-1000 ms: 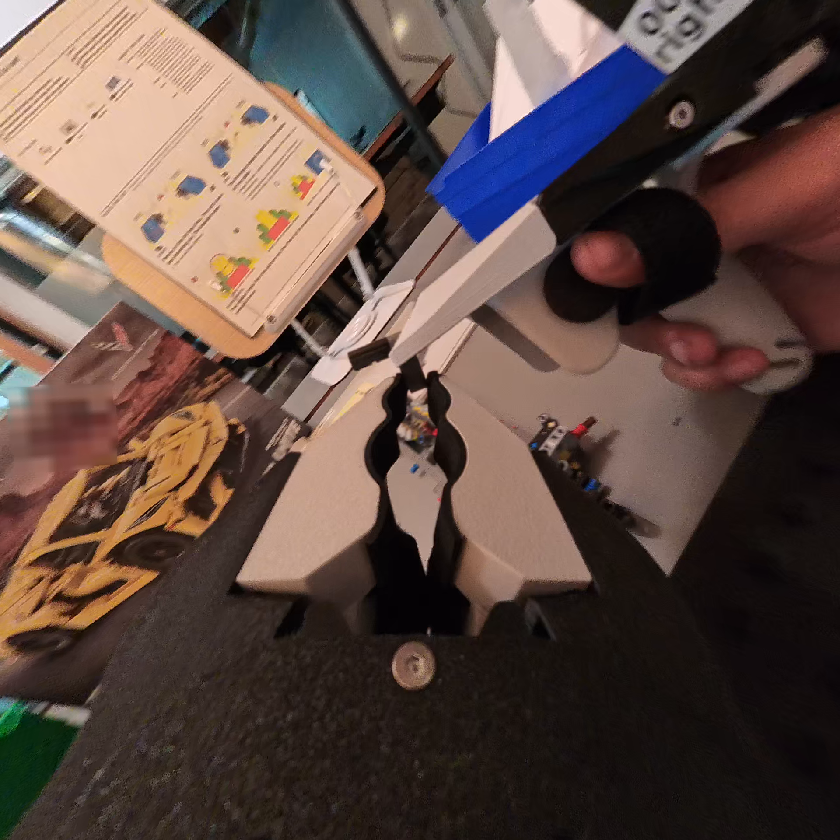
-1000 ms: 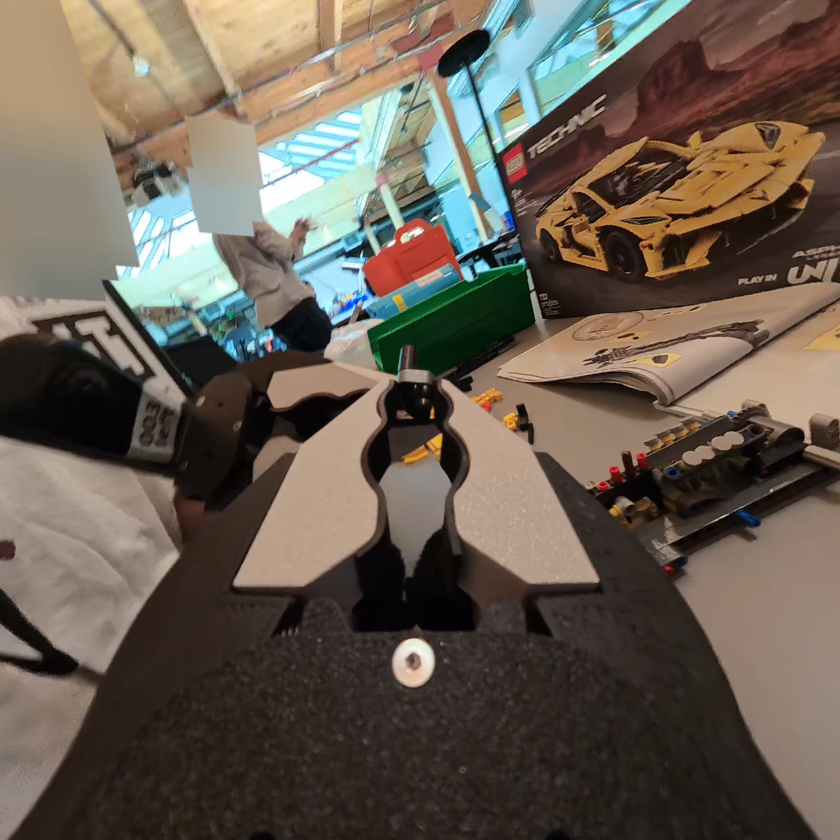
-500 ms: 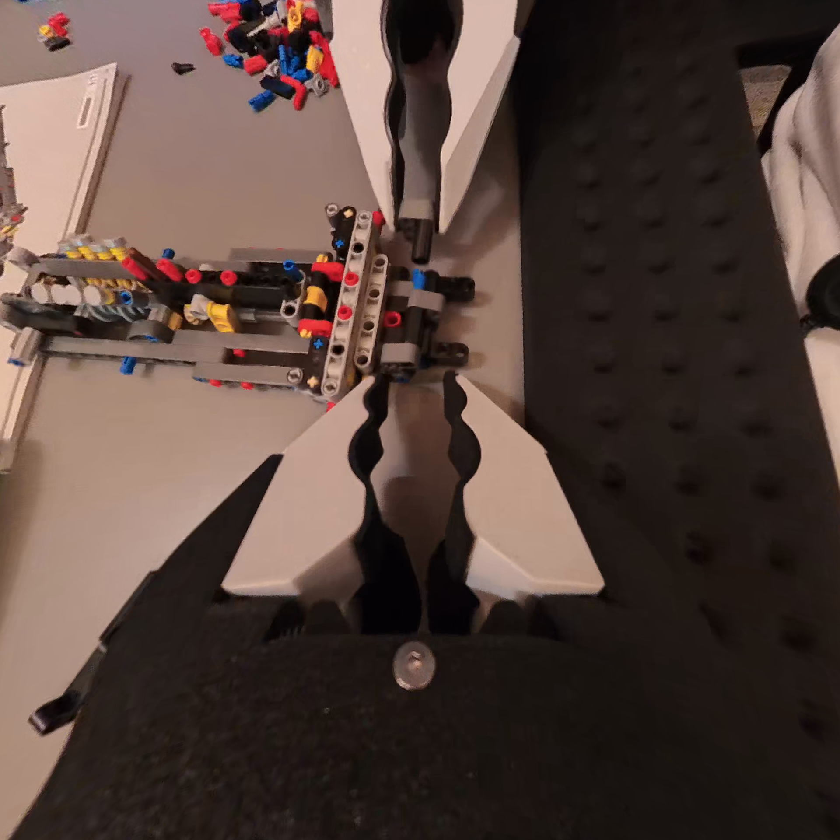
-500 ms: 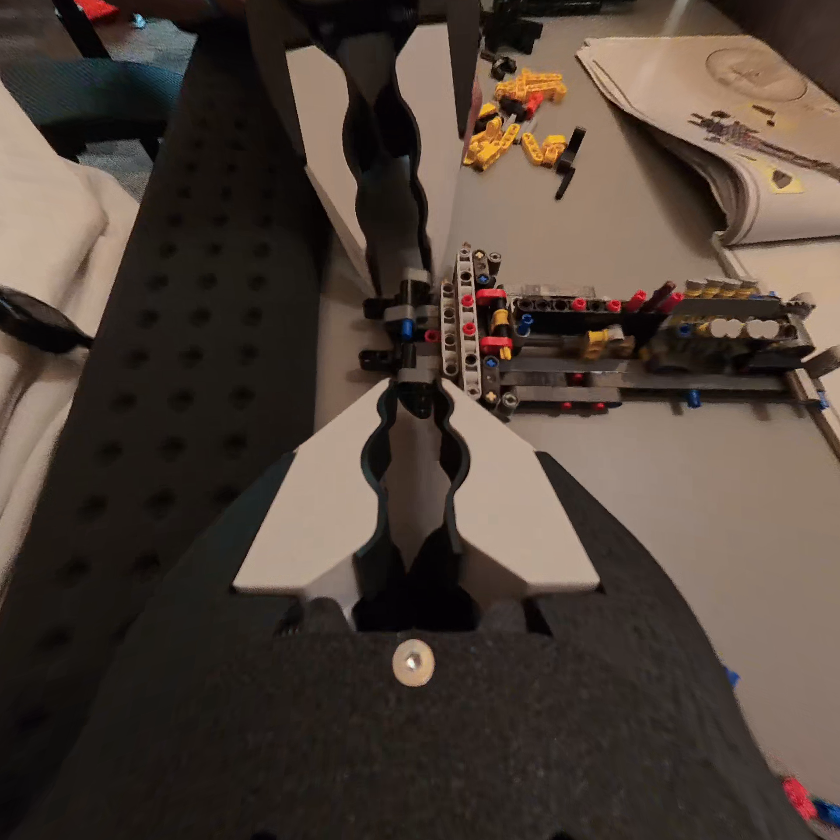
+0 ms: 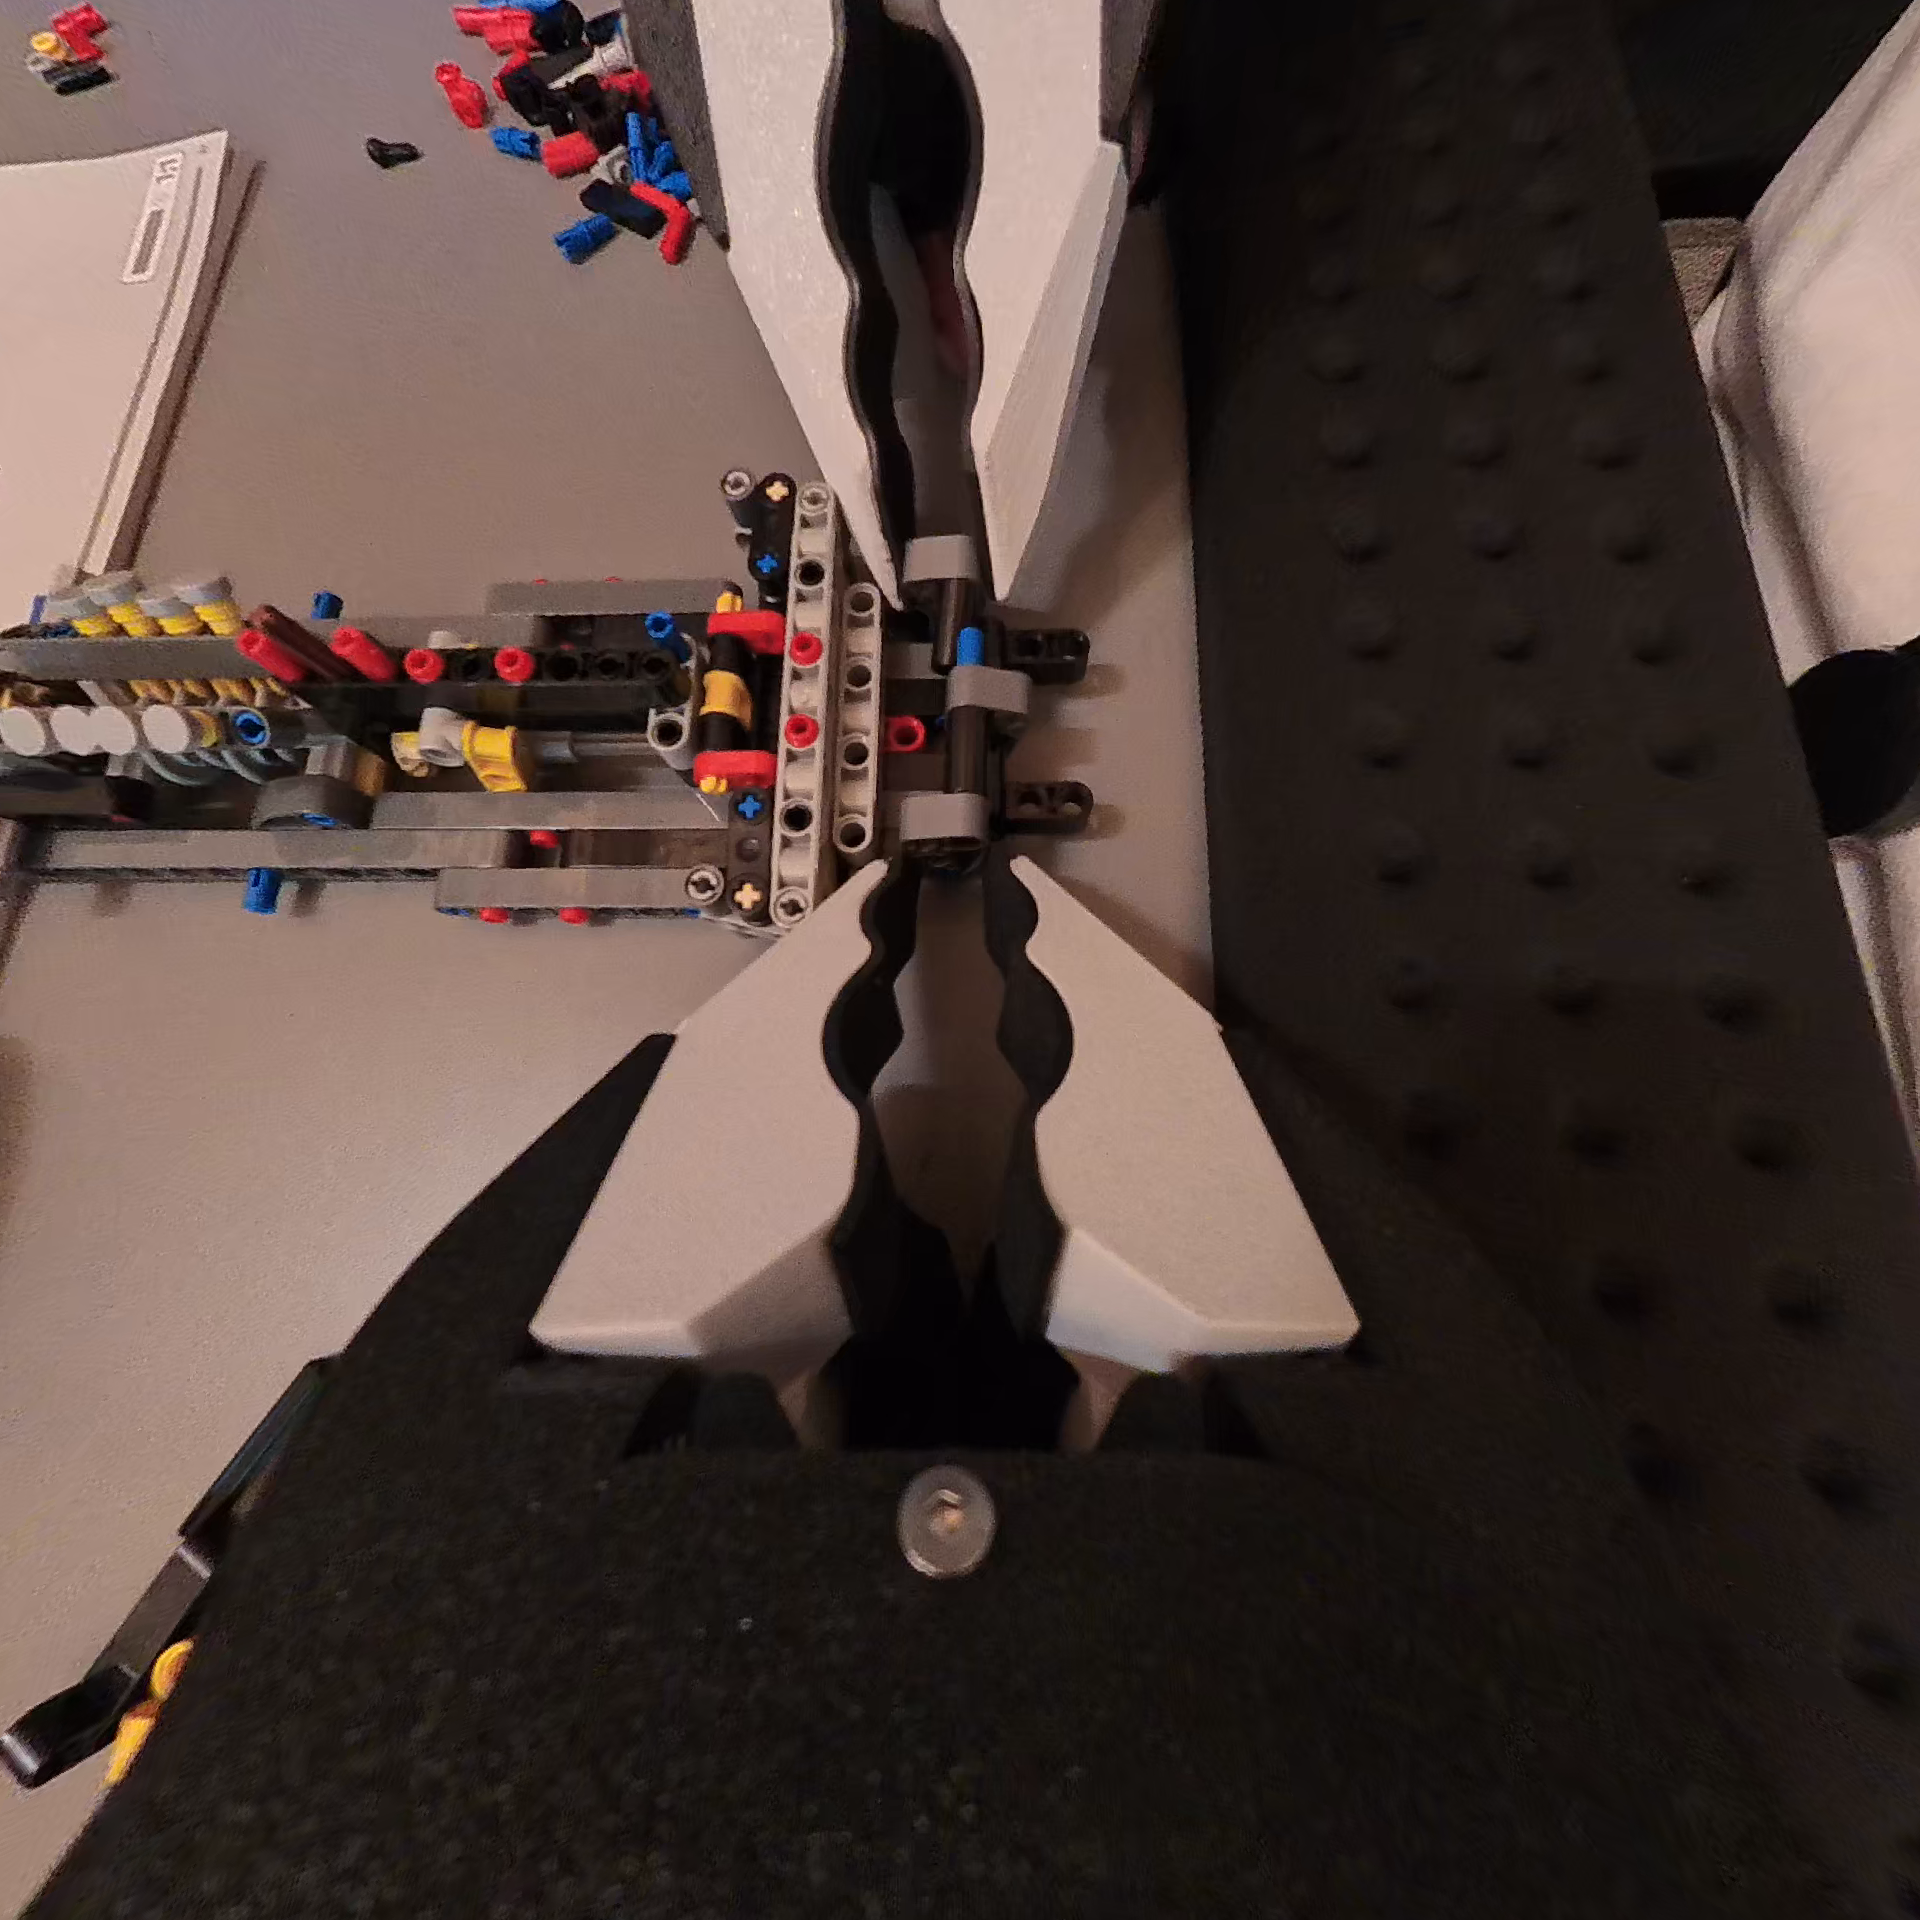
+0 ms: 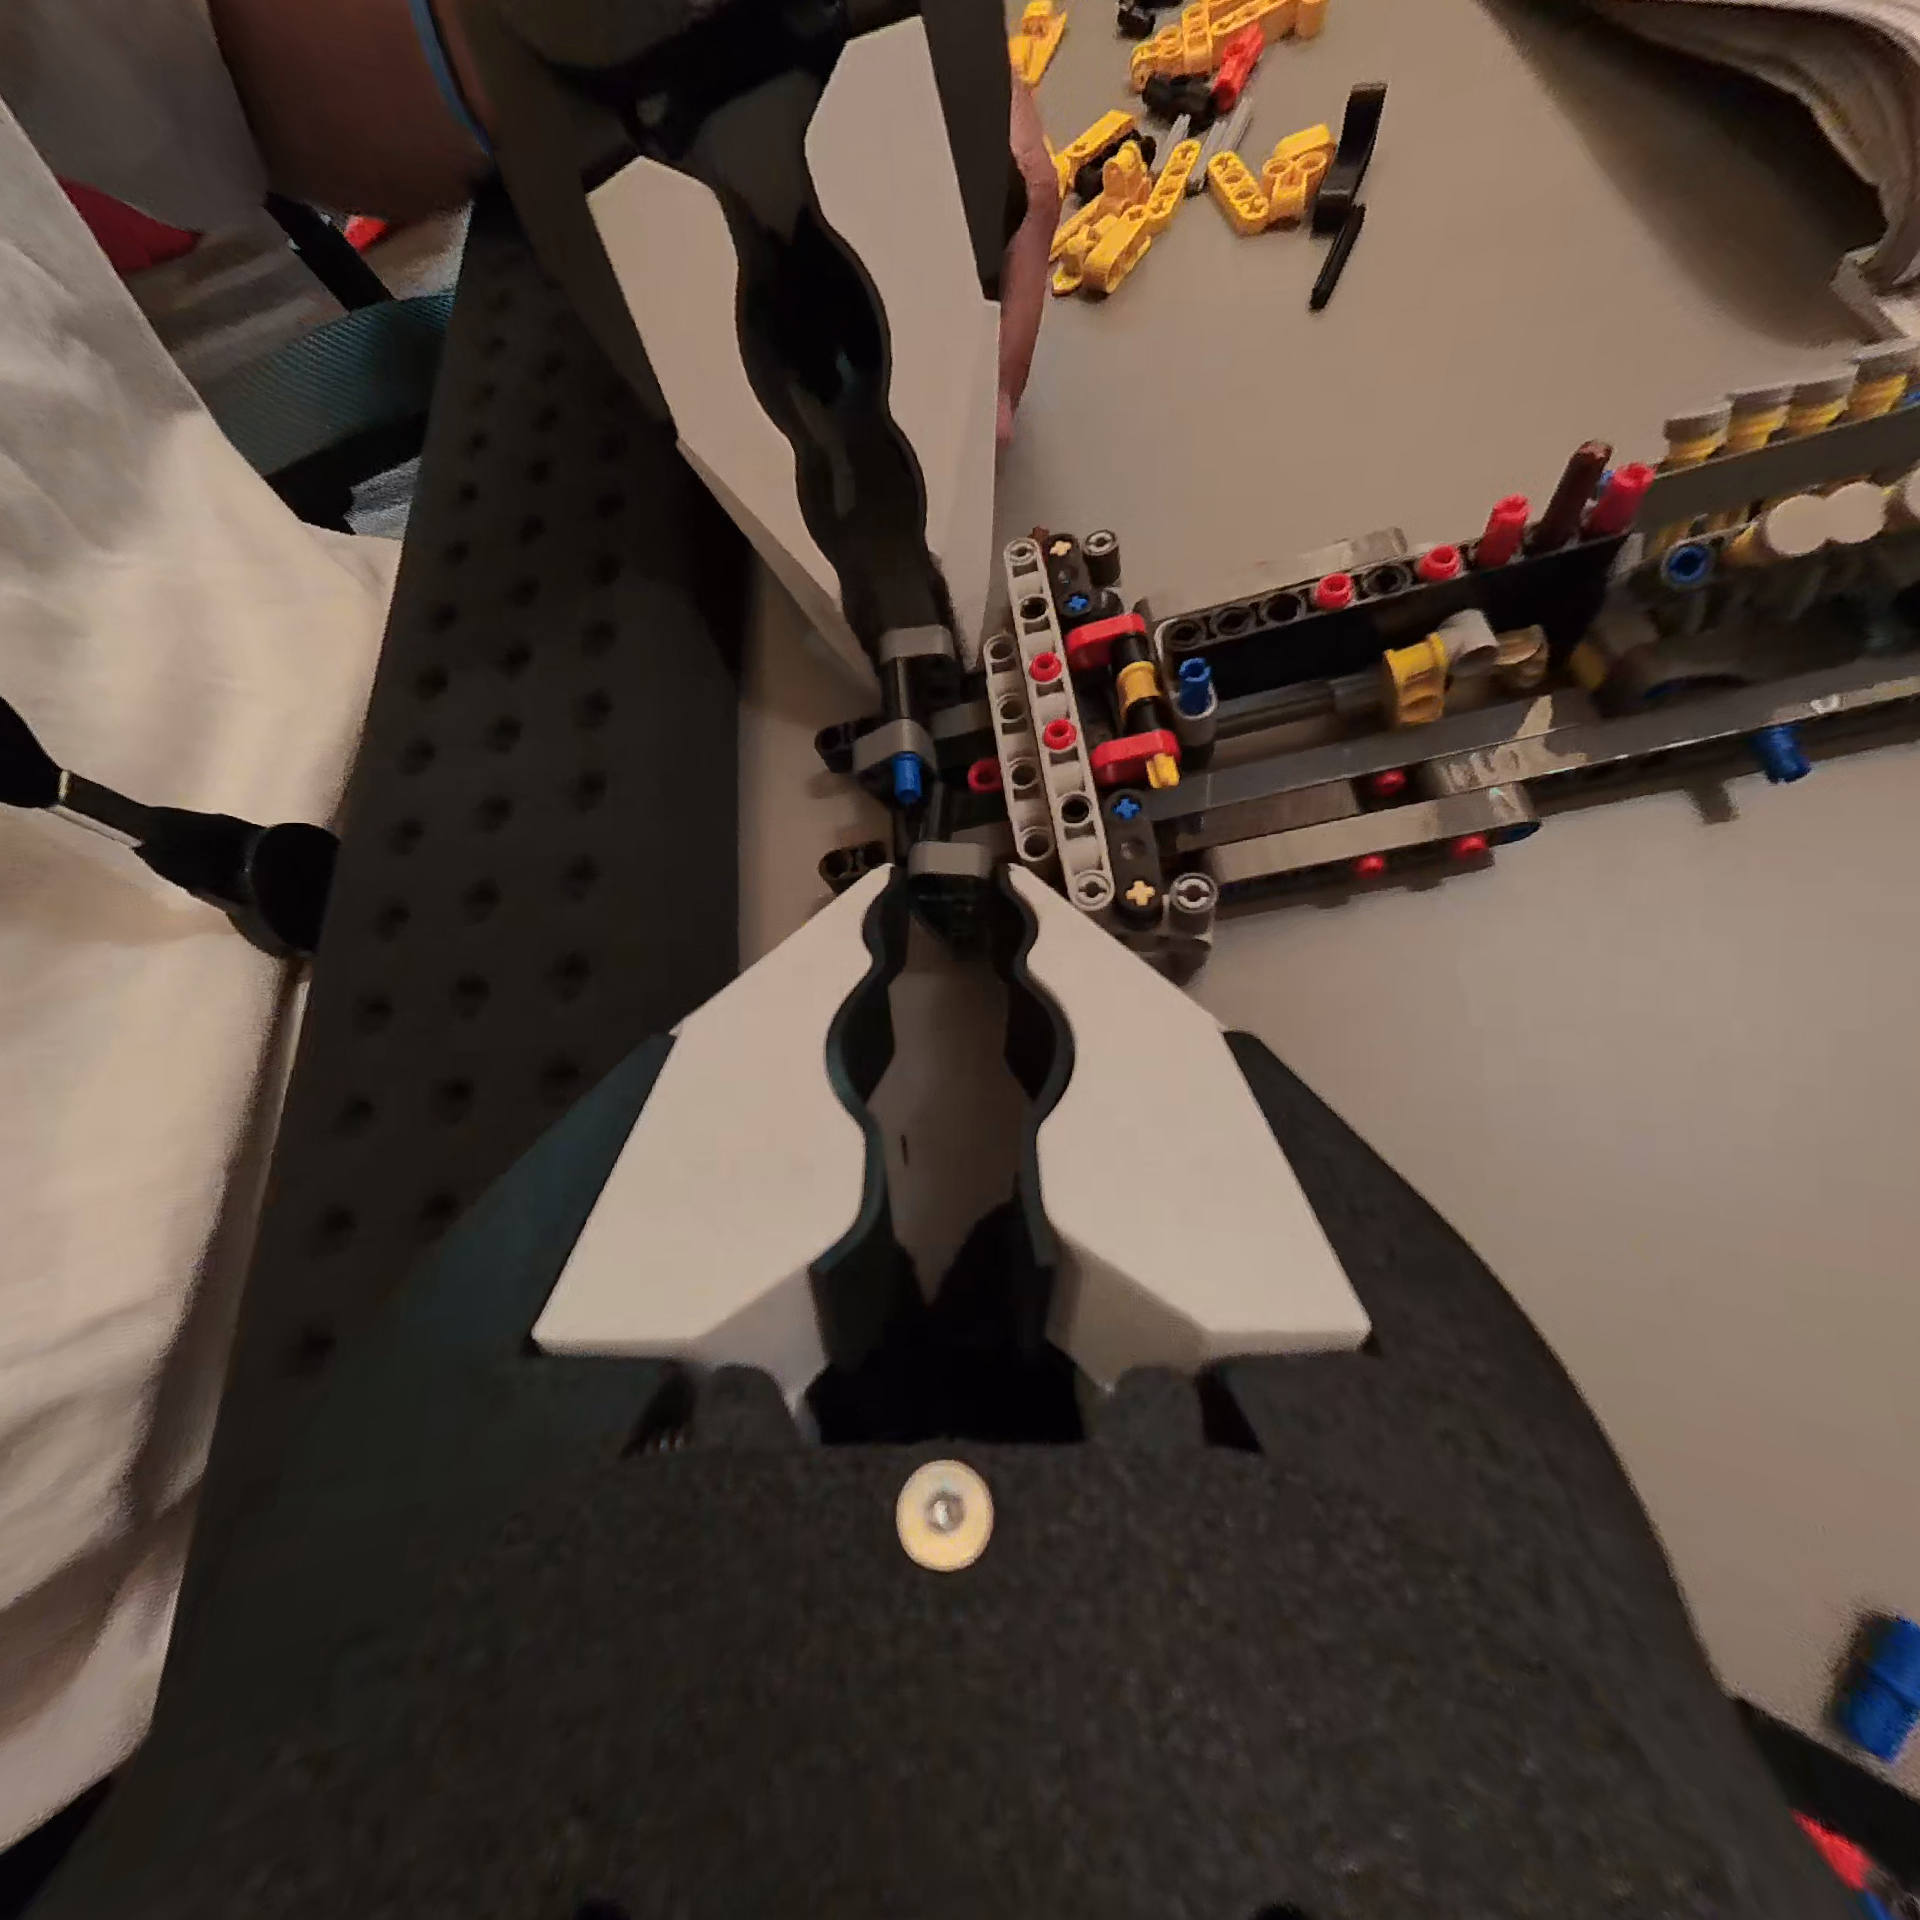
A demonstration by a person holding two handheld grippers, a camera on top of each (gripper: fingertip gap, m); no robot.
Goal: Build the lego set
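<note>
together, two grippers meet nose to nose at one end of a long, half-built lego chassis (image 5: 499, 748) lying flat on a grey table (image 5: 416, 1091). the left gripper (image 5: 940, 883) points at the near side of that end, its fingers set narrowly apart around a small grey connector (image 5: 940, 821); whether they actually squeeze it cannot be told. directly ahead, the right gripper (image 5: 940, 566) comes in from the opposite side, clenched on another grey connector (image 5: 935, 561) threaded on a black axle (image 5: 961, 727) that runs between the two tips. held this way, each gripper likely braces against the other's push, so the axle can seat without the model sliding.

from the right wrist view, the same chassis (image 6: 1455, 727) stretches away to the right of the right gripper (image 6: 945, 899), and the left gripper (image 6: 914, 649) faces it just beyond. farther ahead and right lie loose yellow pieces (image 6: 1174, 177), kept within reach. from the left wrist view, a pile of red, blue and black pins (image 5: 582, 125) sits ahead to the left.
</note>
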